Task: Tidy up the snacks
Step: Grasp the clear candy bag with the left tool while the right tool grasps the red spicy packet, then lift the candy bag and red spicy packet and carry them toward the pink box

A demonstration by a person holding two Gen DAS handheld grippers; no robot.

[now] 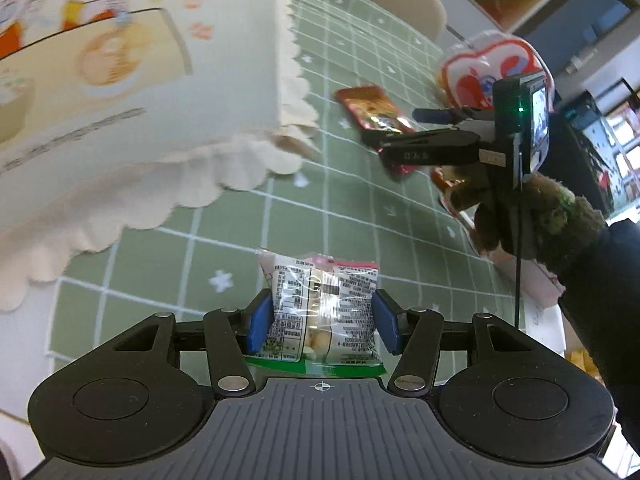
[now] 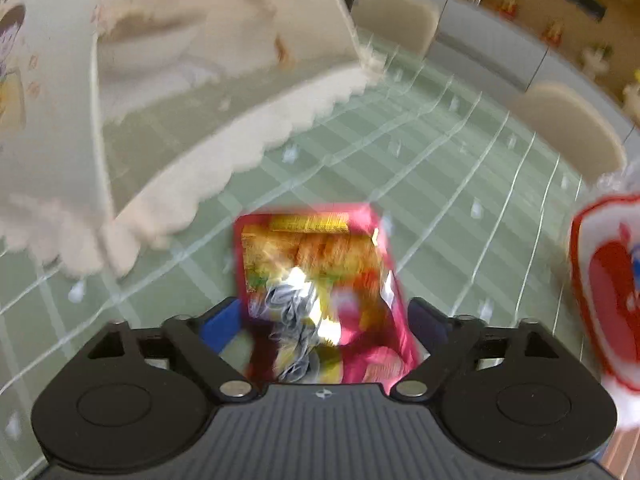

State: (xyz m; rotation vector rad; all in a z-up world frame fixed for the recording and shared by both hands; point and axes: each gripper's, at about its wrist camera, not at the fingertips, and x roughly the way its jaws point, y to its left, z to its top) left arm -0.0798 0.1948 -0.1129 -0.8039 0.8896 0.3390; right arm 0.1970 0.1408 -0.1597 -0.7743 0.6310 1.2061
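The left tongs (image 1: 322,322) clamp a clear snack packet (image 1: 320,308) above the green checked table (image 1: 240,240). The right tongs (image 2: 324,328) straddle a red snack bag (image 2: 316,276); grip unclear through blur. A scalloped food cover (image 1: 140,100) looms just left of the packet; an apple-print bag (image 1: 492,68) lies well right, with open cloth between.

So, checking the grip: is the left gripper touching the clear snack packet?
Touching. In the left wrist view the left gripper presses both sides of the clear snack packet.
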